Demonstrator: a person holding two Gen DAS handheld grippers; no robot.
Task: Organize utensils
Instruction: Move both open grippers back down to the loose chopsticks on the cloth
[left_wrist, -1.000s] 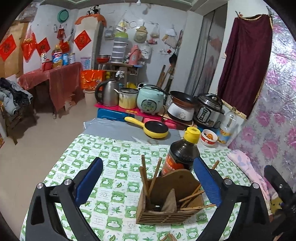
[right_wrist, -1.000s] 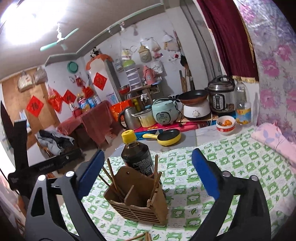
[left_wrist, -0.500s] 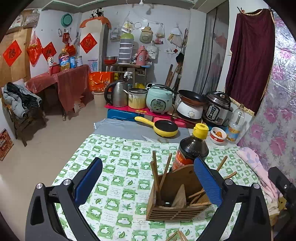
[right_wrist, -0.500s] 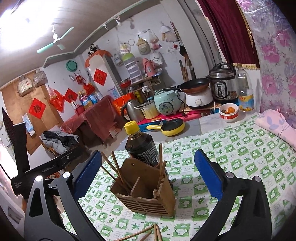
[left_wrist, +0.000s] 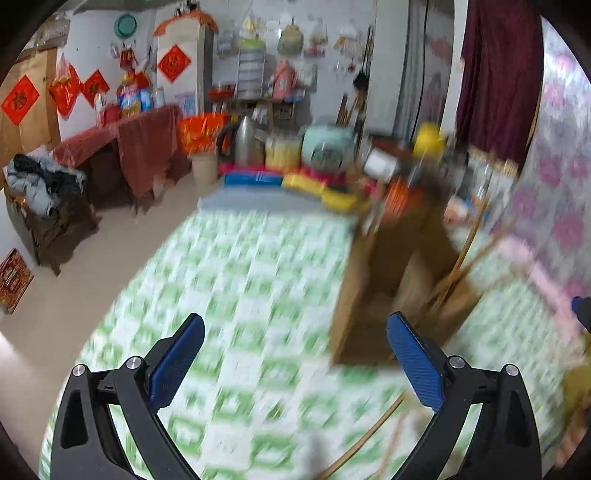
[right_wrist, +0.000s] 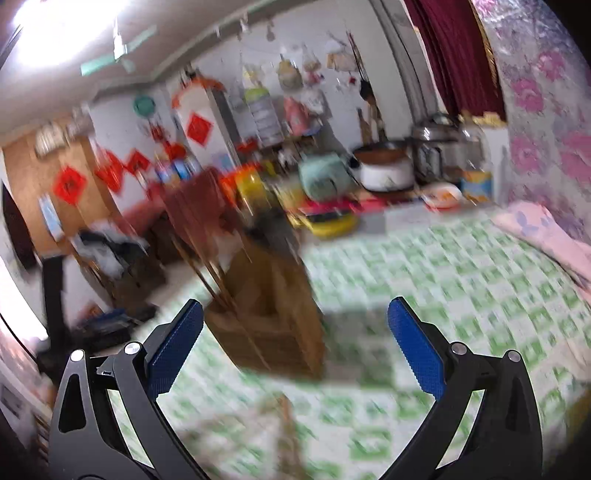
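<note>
Both views are motion-blurred. A wooden utensil holder (left_wrist: 391, 280) with several chopsticks leaning in it stands on the green-checked tablecloth (left_wrist: 240, 280); it also shows in the right wrist view (right_wrist: 266, 314). A dark sauce bottle with a yellow cap (left_wrist: 424, 147) stands behind it. Loose chopsticks (left_wrist: 365, 439) lie on the cloth near me; they also show blurred in the right wrist view (right_wrist: 284, 417). My left gripper (left_wrist: 295, 362) is open and empty, with the holder ahead to its right. My right gripper (right_wrist: 295, 343) is open and empty, just in front of the holder.
A yellow pan (left_wrist: 332, 195), rice cookers (right_wrist: 388, 166) and a kettle (left_wrist: 245, 140) stand on a low shelf beyond the table. A small bowl (right_wrist: 441, 194) and a pink cloth (right_wrist: 546, 232) are at the right edge. A flowered wall (left_wrist: 554, 177) bounds the right.
Both grippers have moved forward and lower toward the table; the holder now looms larger, right of centre in the left view and left of centre in the right view. Both stay open.
</note>
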